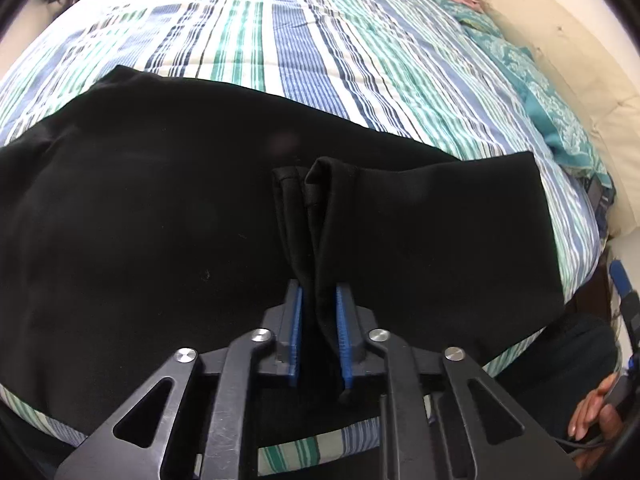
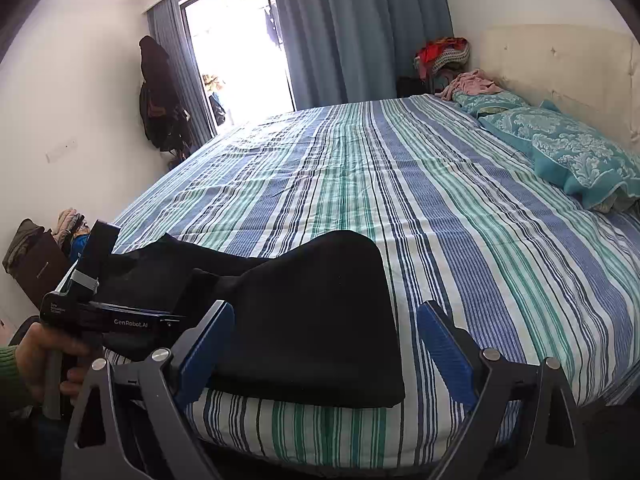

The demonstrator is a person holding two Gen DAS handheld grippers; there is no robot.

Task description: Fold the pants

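Black pants (image 1: 160, 220) lie spread across the near part of the striped bed (image 1: 304, 40). My left gripper (image 1: 319, 292) is shut on a bunched hem of the pants (image 1: 316, 208), lifted above the flat cloth. In the right wrist view the pants (image 2: 312, 320) lie folded at the bed's near edge. My right gripper (image 2: 326, 320) is open and empty, its blue pads (image 2: 444, 344) on either side of the folded end, just off the bed edge. The left gripper's body (image 2: 116, 316) shows at the left, held by a hand.
Teal pillows (image 2: 568, 148) and a pink cloth (image 2: 472, 84) lie at the headboard side on the right. A window with blue curtains (image 2: 360, 28) is beyond the bed. Bags and clothes (image 2: 40, 248) stand at the left wall. A hand (image 1: 596, 420) shows low right.
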